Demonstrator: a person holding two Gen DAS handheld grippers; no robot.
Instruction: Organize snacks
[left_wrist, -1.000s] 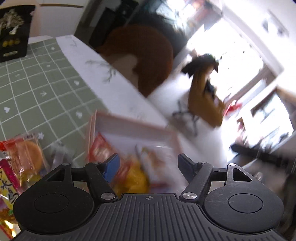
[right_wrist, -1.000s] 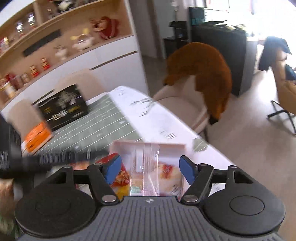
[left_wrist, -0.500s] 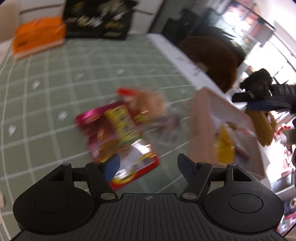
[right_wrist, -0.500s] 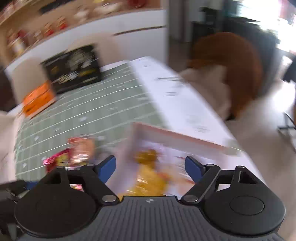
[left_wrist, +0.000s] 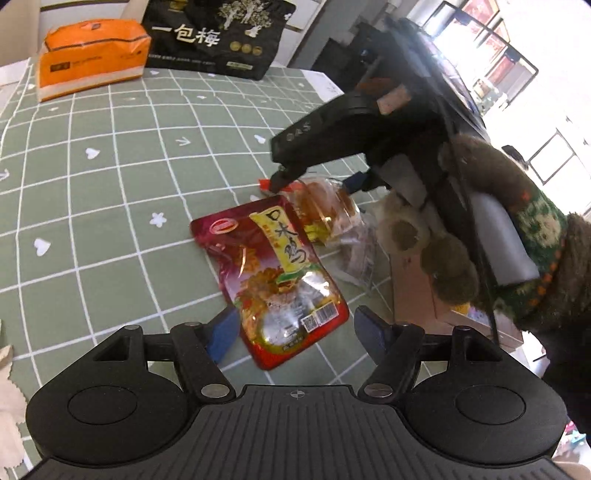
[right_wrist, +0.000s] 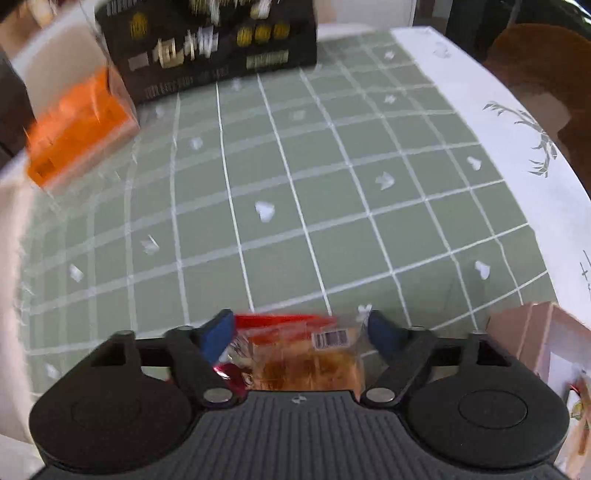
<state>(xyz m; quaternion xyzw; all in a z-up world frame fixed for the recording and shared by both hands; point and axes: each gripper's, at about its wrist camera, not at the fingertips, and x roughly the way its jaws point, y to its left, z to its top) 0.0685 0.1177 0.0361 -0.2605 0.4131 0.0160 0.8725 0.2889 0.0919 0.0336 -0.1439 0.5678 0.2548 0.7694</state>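
A red snack pouch (left_wrist: 273, 273) lies flat on the green checked cloth (left_wrist: 110, 184), its lower end between the fingers of my left gripper (left_wrist: 295, 332), which is open and not touching it. Just beyond it lies a clear packet of orange-brown cake (left_wrist: 321, 206) with a red top edge. My right gripper (left_wrist: 314, 182) comes down from the right and straddles that packet. In the right wrist view the cake packet (right_wrist: 306, 358) fills the gap of the right gripper (right_wrist: 301, 328), whose jaws are closing. A pink box (right_wrist: 535, 332) stands to the right.
An orange tissue pack (left_wrist: 92, 55) and a black bag (left_wrist: 218, 37) stand at the far end of the table. Another clear wrapper (left_wrist: 358, 254) lies beside the pink box (left_wrist: 413, 291). A furry patterned sleeve (left_wrist: 517, 221) reaches over the box. A brown chair (right_wrist: 546, 74) stands beyond the cloth's white border.
Both grippers swung away from above the pink box to the loose snacks on the cloth. The right gripper sank over the cake packet; the left came to hover at the red pouch.
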